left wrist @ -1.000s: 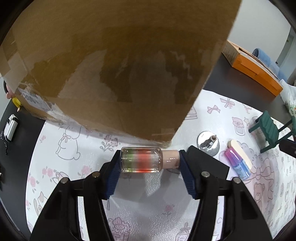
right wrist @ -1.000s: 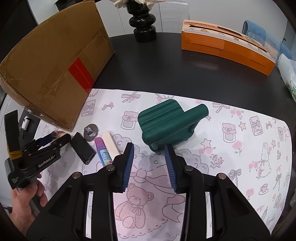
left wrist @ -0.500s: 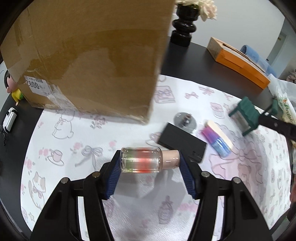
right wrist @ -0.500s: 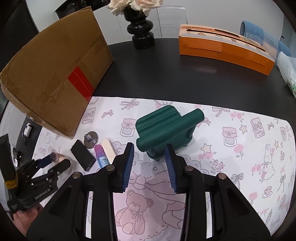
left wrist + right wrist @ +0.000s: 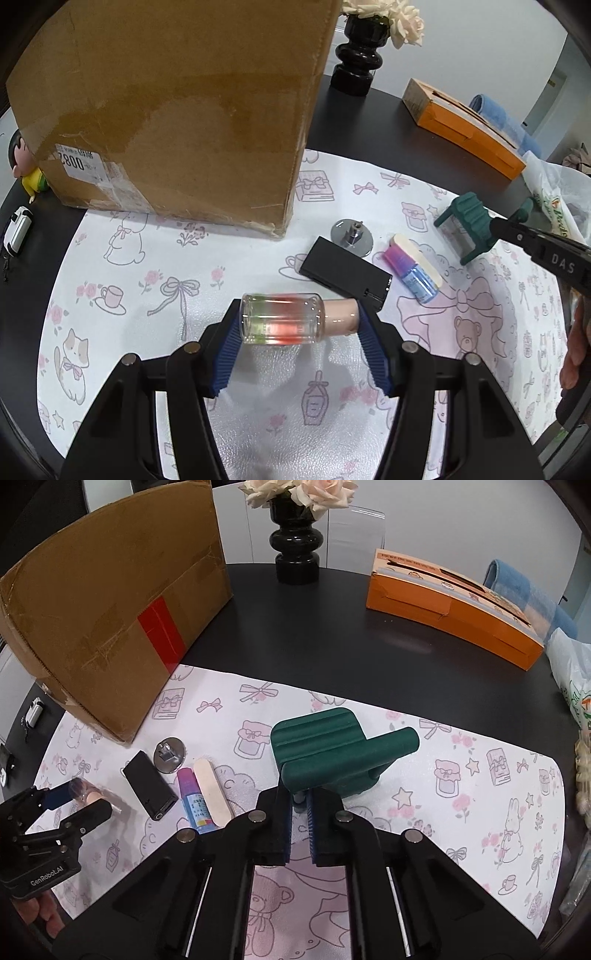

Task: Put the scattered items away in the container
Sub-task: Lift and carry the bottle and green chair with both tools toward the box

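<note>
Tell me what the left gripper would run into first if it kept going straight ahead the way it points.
Likely the black case, lying just beyond the bottle that the left gripper holds; height above the mat is unclear, so it might pass over.

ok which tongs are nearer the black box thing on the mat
Left. The left tongs, shut on the bottle, sit right beside the black box. The right tongs are further off, closed on the green chair.
</note>
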Available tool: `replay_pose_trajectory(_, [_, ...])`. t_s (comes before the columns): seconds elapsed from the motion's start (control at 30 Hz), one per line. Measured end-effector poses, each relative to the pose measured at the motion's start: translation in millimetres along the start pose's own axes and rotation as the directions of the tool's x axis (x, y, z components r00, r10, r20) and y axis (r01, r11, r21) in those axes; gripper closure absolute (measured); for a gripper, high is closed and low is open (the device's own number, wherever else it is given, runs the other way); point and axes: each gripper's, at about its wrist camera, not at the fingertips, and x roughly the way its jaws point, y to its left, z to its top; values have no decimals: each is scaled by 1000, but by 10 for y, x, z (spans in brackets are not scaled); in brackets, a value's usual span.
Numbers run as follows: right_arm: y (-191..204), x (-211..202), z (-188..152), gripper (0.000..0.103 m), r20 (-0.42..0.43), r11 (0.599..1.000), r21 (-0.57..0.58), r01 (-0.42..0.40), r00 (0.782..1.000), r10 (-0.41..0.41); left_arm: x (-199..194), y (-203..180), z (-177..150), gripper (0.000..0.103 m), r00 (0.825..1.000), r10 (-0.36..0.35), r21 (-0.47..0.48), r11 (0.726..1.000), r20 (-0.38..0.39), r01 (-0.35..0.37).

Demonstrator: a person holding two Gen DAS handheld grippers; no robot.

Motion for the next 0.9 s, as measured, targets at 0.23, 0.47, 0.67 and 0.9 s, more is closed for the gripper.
replay_pose_trajectory(0.23, [87, -204, 26, 97, 48, 1000, -19, -8, 999, 9, -141, -79, 64, 45, 1000, -26, 16, 1000, 16, 26])
replay_pose_trajectory(0.47, [158, -499, 122, 97, 84, 999, -45, -6, 996, 10, -377, -179, 170, 45, 998, -60, 25, 998, 36, 59])
replay_pose_trajectory(0.67, [173, -810, 221, 97, 118, 998, -56, 0, 993, 7, -749, -272, 341, 45, 993, -96, 42, 995, 70, 93])
replay_pose_trajectory(0.9, [154, -1223, 359, 97, 169, 999, -43, -2, 986, 9, -1186, -418, 528, 45, 986, -126, 61, 991, 110, 120])
